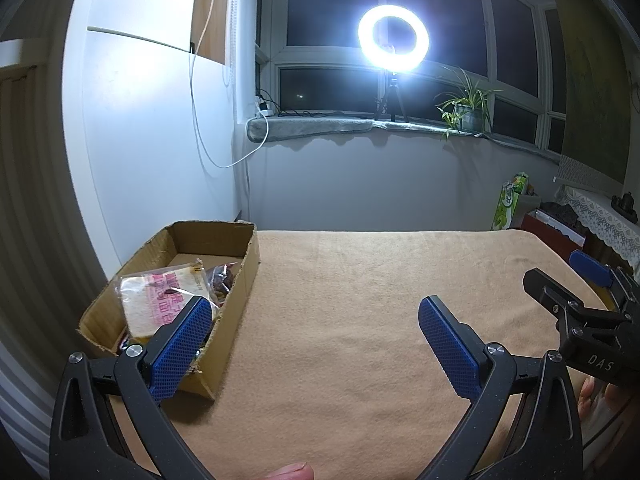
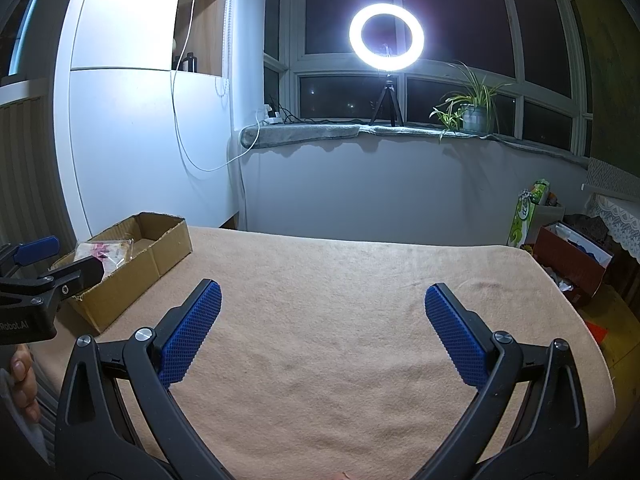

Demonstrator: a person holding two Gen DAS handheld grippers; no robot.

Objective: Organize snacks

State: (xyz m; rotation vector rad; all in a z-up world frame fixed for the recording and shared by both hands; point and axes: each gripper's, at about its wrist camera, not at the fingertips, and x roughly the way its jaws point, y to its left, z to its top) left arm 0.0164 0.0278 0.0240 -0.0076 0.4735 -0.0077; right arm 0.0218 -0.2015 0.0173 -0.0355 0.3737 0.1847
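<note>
table point(image 1: 360, 320) covered with a tan blanket fills the lower half of both views, and its cloth is bare in the middle. behind it, in the upper part of the frames, there is a dark window with a grey sill, and on the sill stand a bright ring light point(image 1: 393, 38) on a small tripod and a potted plant point(image 1: 466, 110) to the right of it.

a cardboard box point(image 1: 236, 292) sits on the table at the left side of the frames, close to the white wall. inside the box lie the snacks: a pale packet with pink print point(image 1: 160, 292) leaning toward the near end, and a smaller clear bag with dark red pieces point(image 1: 224, 280) just beside it, against the right wall of the box.

the left gripper point(image 1: 316, 320) is spread wide with nothing between its blue pads; its left pad is in front of the box's near end in the picture. the right gripper point(image 2: 322, 304) is also spread wide and holds nothing, over the bare blanket in the lower centre of its view.
</note>
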